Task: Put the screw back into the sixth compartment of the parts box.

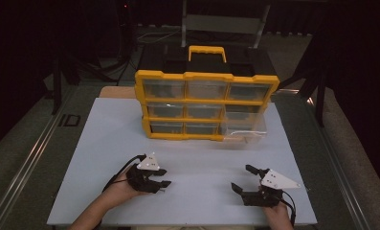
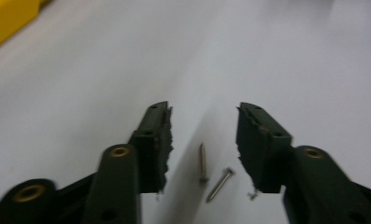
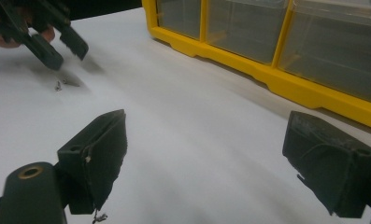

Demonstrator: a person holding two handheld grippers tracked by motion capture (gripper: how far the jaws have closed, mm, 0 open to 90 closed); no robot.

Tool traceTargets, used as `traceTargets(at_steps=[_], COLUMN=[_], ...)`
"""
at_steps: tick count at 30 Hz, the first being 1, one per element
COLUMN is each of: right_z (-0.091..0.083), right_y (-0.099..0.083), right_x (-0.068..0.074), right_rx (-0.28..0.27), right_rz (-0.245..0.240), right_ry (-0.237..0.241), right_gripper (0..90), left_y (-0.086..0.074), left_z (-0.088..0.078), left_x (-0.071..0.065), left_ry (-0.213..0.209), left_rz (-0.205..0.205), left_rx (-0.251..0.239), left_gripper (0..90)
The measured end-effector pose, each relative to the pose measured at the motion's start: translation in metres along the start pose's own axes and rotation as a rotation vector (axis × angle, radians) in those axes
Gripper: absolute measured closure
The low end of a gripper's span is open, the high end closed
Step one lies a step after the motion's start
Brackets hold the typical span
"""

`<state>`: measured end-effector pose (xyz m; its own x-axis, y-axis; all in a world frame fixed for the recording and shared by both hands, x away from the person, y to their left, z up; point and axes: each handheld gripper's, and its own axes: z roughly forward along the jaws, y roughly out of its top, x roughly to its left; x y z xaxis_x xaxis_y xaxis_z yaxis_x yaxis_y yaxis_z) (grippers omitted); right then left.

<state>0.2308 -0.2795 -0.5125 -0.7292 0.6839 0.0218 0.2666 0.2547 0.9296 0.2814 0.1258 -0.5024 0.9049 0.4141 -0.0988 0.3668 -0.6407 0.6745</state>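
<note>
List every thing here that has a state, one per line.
Yellow plastic organizer cabinet: upright, handle up.
Clear bottom-right drawer: pulled out.
Two small metal screws: lying loose on the white board, between the left tool's jaws.
Left tool: open, untouching.
Right tool: open wide, empty.

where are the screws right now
In the left gripper view, two screws lie on the white table between the open left gripper jaws, untouched, at the table's front-left.

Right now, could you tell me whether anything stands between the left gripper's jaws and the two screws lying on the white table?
Nothing visible does. The two screws lie bare on the white table, between the open jaws of the left gripper, with no pad touching them.
</note>
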Motion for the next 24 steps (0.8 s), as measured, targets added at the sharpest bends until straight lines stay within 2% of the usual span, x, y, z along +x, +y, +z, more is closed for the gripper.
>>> traceTargets(at_steps=[6, 10, 18, 20, 24], right_z=[0.0, 0.0, 0.0, 0.0, 0.0], right_y=[0.0, 0.0, 0.0, 0.0, 0.0], right_x=[-0.001, -0.001, -0.001, -0.001, -0.001], right_rx=[-0.002, -0.002, -0.002, -0.002, 0.0], right_rz=[0.006, 0.006, 0.005, 0.007, 0.005], right_ry=[0.001, 0.001, 0.0, -0.001, 0.0], right_gripper=[13.9, 13.9, 13.9, 13.8, 13.9], left_y=[-0.005, -0.005, -0.003, -0.003, -0.001], left_z=[0.008, 0.011, 0.012, 0.013, 0.013], left_x=[0.001, -0.001, 0.0, -0.001, -0.001], left_ry=[-0.012, -0.014, -0.009, -0.012, -0.005], left_rz=[0.015, 0.043, 0.055, 0.061, 0.069], left_rx=[0.053, 0.102, 0.113, 0.115, 0.133], left_gripper=[68.1, 73.3, 79.9, 87.5, 88.0])
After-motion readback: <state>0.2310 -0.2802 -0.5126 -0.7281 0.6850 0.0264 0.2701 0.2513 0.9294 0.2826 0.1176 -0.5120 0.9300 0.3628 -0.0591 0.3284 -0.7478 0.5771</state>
